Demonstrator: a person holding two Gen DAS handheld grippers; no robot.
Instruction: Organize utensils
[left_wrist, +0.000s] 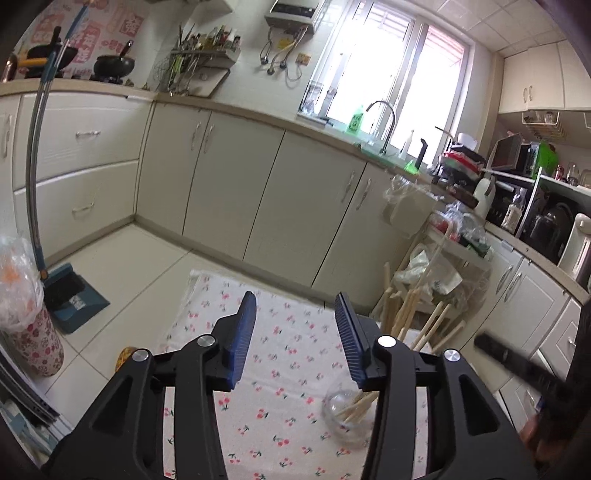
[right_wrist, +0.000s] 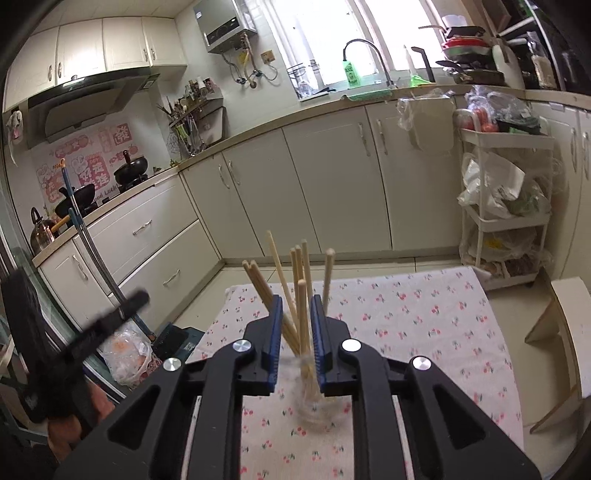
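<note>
A clear glass (left_wrist: 345, 415) holding several wooden chopsticks (left_wrist: 410, 314) stands on the cherry-print tablecloth (left_wrist: 280, 354), partly hidden behind my left gripper's right finger. My left gripper (left_wrist: 295, 332) is open and empty above the cloth, left of the glass. In the right wrist view my right gripper (right_wrist: 296, 325) is partly closed, and the chopsticks (right_wrist: 301, 288) rise between its blue pads; the glass (right_wrist: 314, 398) below is blurred. Whether the pads press the chopsticks I cannot tell. The left gripper shows blurred at the left of the right wrist view (right_wrist: 96, 328).
Cream kitchen cabinets (left_wrist: 229, 177) run behind the table. A dustpan with a broom (left_wrist: 70, 291) stands on the floor at left beside a bagged floral bin (left_wrist: 26, 325). A white trolley (right_wrist: 506, 206) with bags stands at right, near a wooden stool (right_wrist: 569, 332).
</note>
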